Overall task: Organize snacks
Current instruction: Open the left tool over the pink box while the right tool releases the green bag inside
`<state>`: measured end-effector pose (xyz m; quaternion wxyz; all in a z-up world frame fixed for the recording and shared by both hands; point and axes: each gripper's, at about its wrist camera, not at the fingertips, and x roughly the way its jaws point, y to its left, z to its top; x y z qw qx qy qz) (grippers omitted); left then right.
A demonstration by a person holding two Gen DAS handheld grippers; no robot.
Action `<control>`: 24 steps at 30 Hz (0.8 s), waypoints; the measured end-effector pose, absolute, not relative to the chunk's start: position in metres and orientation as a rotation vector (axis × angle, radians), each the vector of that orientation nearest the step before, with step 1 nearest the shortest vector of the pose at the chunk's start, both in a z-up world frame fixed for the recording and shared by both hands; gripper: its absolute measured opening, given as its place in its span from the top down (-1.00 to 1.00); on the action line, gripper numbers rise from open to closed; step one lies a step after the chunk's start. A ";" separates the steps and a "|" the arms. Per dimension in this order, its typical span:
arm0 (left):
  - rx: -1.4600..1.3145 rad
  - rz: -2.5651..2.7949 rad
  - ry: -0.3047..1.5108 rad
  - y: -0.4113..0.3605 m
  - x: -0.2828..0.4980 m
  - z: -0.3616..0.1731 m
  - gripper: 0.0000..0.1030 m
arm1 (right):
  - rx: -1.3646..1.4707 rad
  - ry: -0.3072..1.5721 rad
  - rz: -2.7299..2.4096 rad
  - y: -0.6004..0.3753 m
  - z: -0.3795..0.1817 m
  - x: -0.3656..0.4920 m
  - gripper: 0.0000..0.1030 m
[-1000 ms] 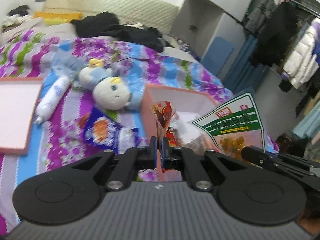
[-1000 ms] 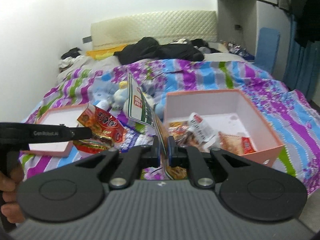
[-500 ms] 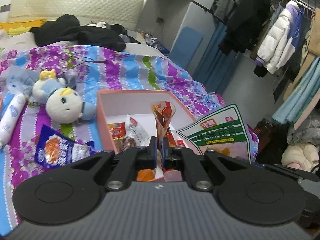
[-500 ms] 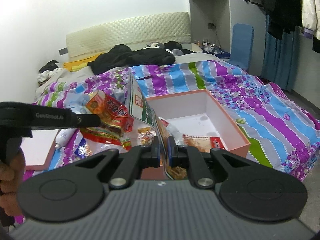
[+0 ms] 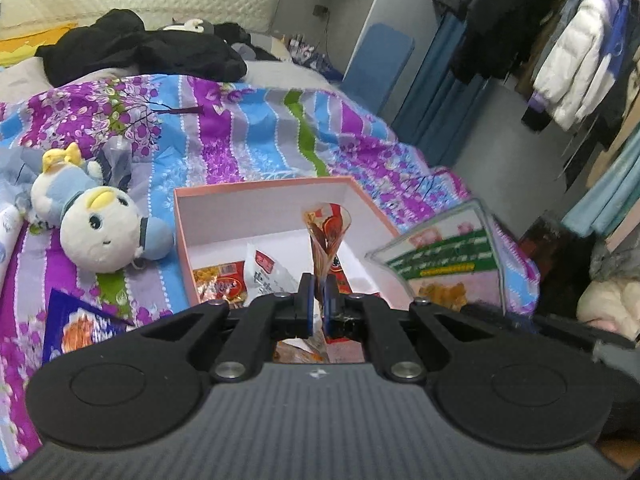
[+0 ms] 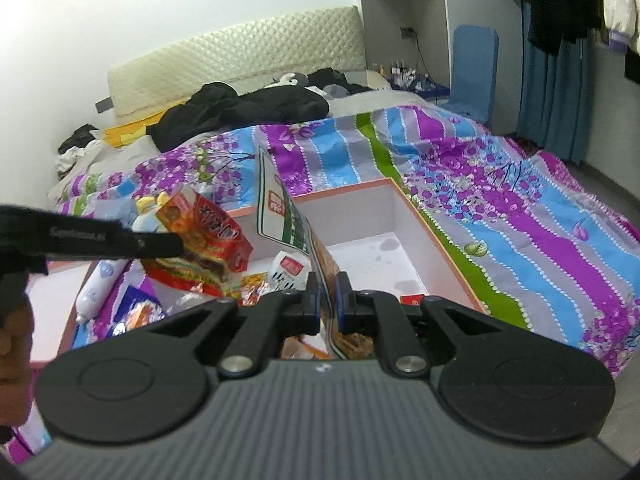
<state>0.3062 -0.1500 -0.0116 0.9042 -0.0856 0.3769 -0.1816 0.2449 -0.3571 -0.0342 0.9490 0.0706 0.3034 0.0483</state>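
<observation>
A pink open box with a white inside lies on the striped bedspread; it also shows in the right wrist view. Several snack packets lie in it. My left gripper is shut on a red and orange snack packet, held over the box. The same packet shows in the right wrist view. My right gripper is shut on a green and white snack bag, held over the box's near side. That bag shows in the left wrist view.
A white and blue plush toy lies left of the box. A blue snack packet and a white tube lie on the bedspread. The box lid lies far left. Black clothes are piled near the headboard. Coats hang at right.
Both grippers have moved closer over the box with their packets still held. The green bag has tilted lower toward the box. The plush toy and loose packets have not moved.
</observation>
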 end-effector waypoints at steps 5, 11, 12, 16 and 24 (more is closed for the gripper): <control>-0.139 -0.372 0.832 -0.161 0.352 -0.028 0.90 | 0.164 0.642 0.073 -0.367 -0.050 0.286 0.80; -0.138 -0.360 0.885 -0.161 0.393 -0.056 0.90 | 0.178 0.725 0.073 -0.372 -0.079 0.328 0.79; -0.131 -0.359 0.893 -0.162 0.398 -0.061 0.89 | 0.185 0.744 0.065 -0.371 -0.085 0.334 0.79; -0.115 -0.352 0.933 -0.161 0.411 -0.079 0.89 | 0.207 0.789 0.064 -0.366 -0.103 0.349 0.78; -0.116 -0.327 0.937 -0.150 0.408 -0.081 0.74 | 0.205 0.817 0.042 -0.357 -0.105 0.354 0.57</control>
